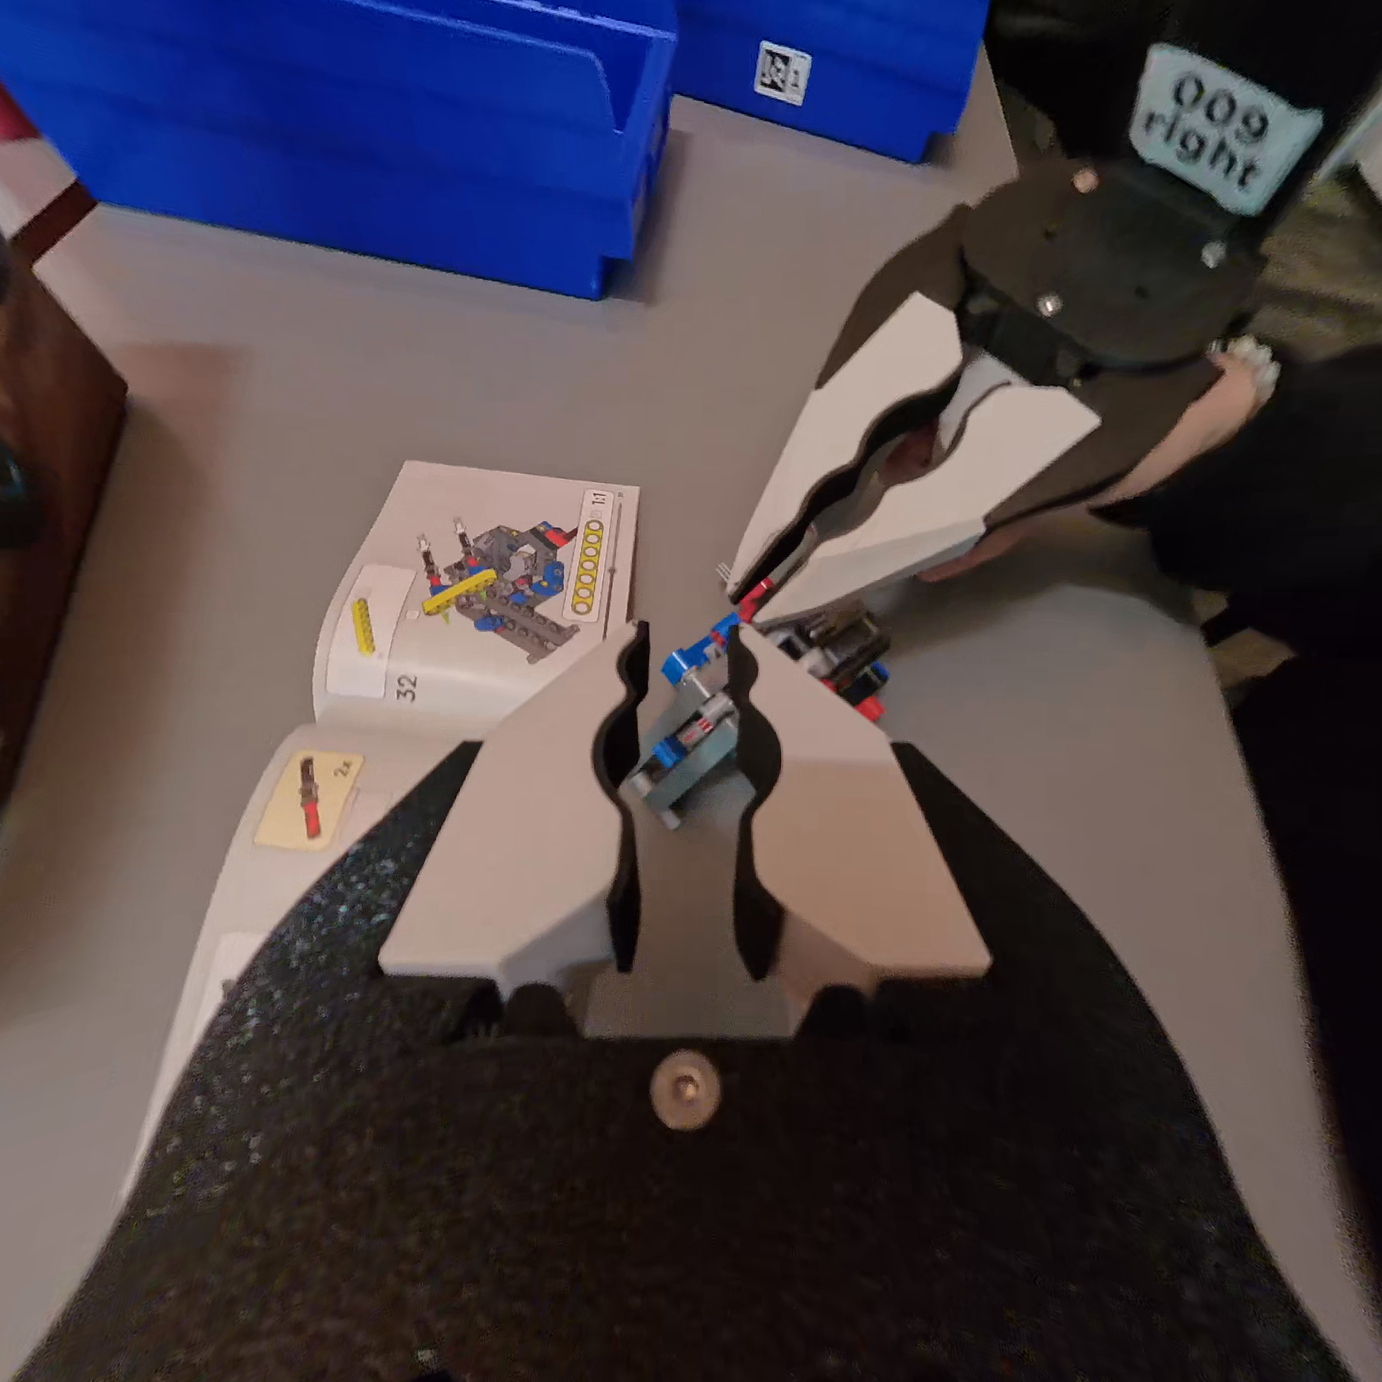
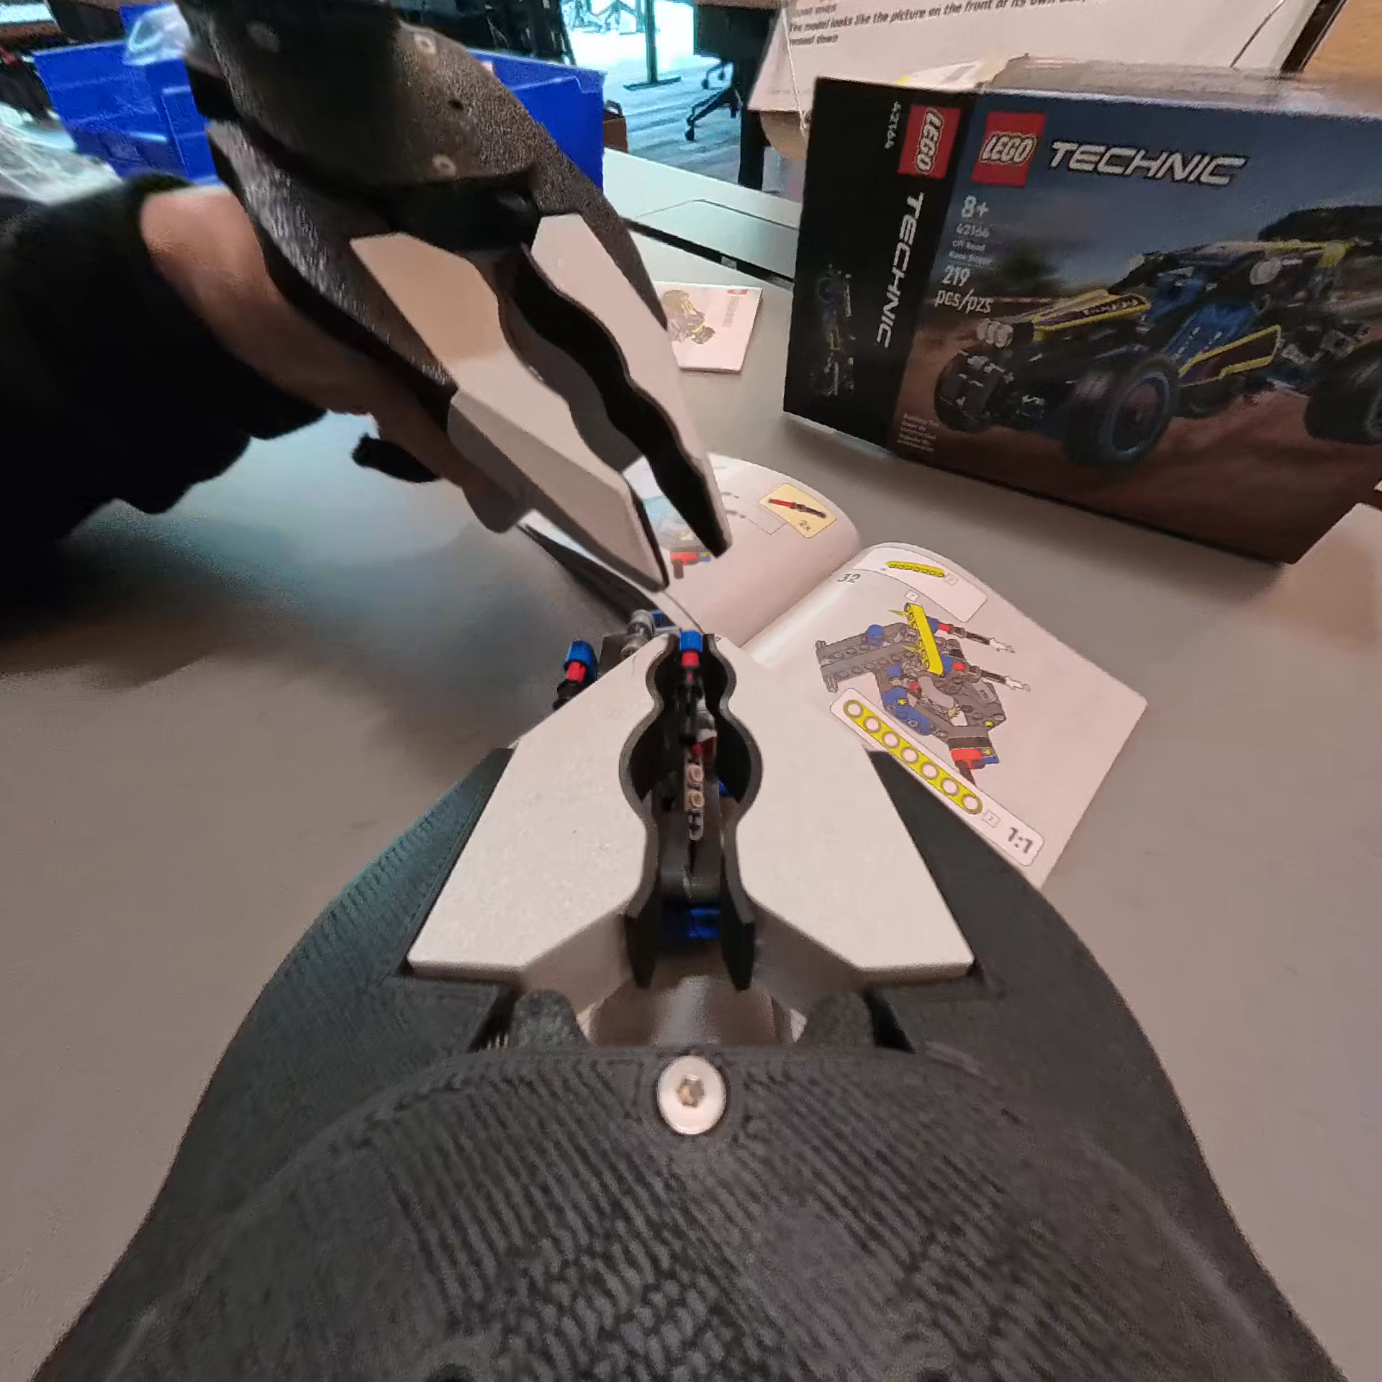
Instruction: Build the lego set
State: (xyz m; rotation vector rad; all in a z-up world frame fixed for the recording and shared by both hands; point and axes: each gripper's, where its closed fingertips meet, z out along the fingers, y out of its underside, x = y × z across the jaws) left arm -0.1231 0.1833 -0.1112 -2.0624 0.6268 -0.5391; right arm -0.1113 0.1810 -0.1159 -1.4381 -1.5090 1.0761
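A small brick model (image 1: 695,733) of grey, blue, red and black parts sits low over the grey table (image 1: 299,374). My right gripper (image 2: 689,643) is shut on it, its tips pinching a thin part with a blue and red pin. The model (image 2: 692,778) runs back between its fingers. In the left wrist view the right gripper (image 1: 748,594) comes in from the upper right, with a red piece at its tips. My left gripper (image 1: 686,632) is open, with the model below its gap and the pads not pressing on it. In the right wrist view the left gripper (image 2: 688,564) hangs empty just above the model.
An open instruction booklet (image 1: 486,598) lies on the table beside the model and also shows in the right wrist view (image 2: 972,710). Blue bins (image 1: 359,149) stand at the back. The set's box (image 2: 1122,299) stands far right, a small leaflet (image 2: 710,321) beside it. A person's hands hold both grippers. Only a small space, under 4 cm, lies between the two pairs of fingers.
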